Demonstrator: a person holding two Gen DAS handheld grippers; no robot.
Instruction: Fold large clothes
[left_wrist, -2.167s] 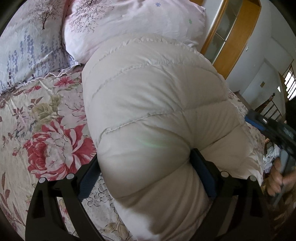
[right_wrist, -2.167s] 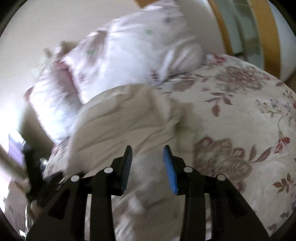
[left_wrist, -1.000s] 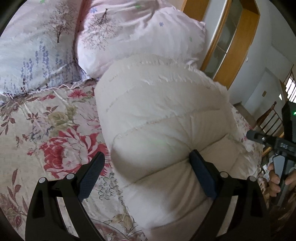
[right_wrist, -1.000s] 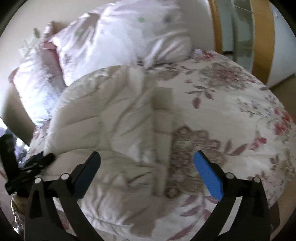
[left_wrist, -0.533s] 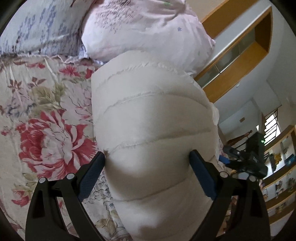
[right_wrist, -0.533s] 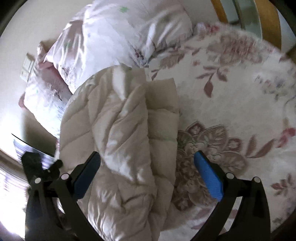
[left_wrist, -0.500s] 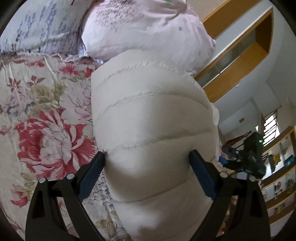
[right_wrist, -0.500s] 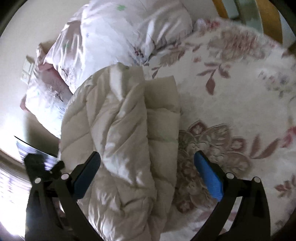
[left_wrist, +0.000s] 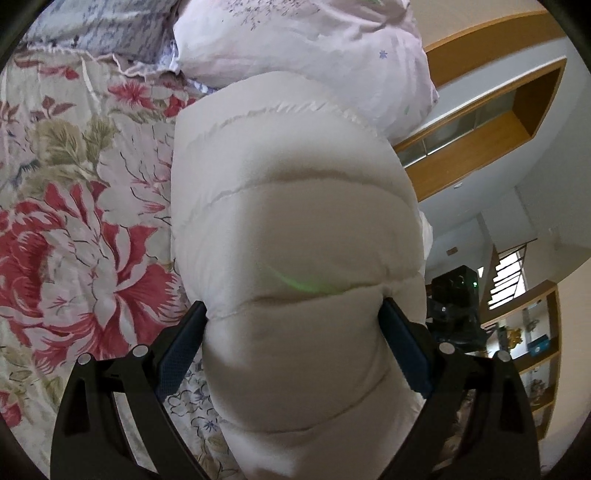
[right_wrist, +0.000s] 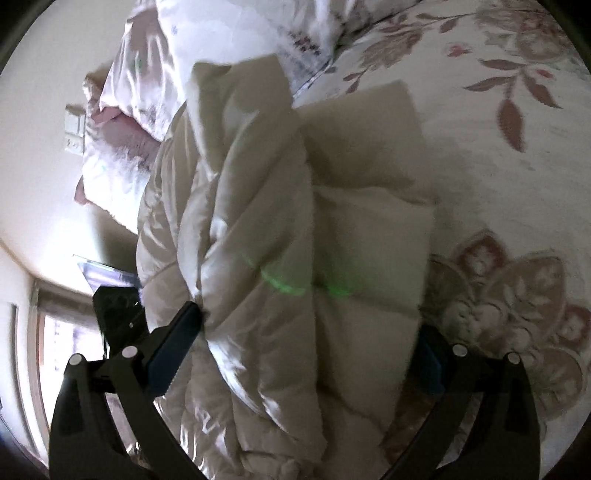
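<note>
A folded cream puffer jacket (left_wrist: 295, 236) lies as a thick bundle on the floral bedspread (left_wrist: 74, 229). My left gripper (left_wrist: 293, 339) is wide open with its jaws on either side of the bundle's near end, both pads touching the fabric. In the right wrist view the same jacket (right_wrist: 295, 258) shows its stacked folded edges. My right gripper (right_wrist: 310, 332) is wide open and straddles the bundle from the opposite side, pads against the fabric. The other gripper (right_wrist: 114, 306) shows dark at the left.
Two pillows (left_wrist: 303, 40) lie at the head of the bed just beyond the jacket. A wooden wardrobe (left_wrist: 491, 110) stands to the right. Floral bedspread (right_wrist: 517, 184) extends to the right of the jacket in the right wrist view.
Both grippers have moved in closer on the bundle. The right gripper, shut 2.2 s ago, has opened wide and now straddles the jacket. The jacket fills more of both views.
</note>
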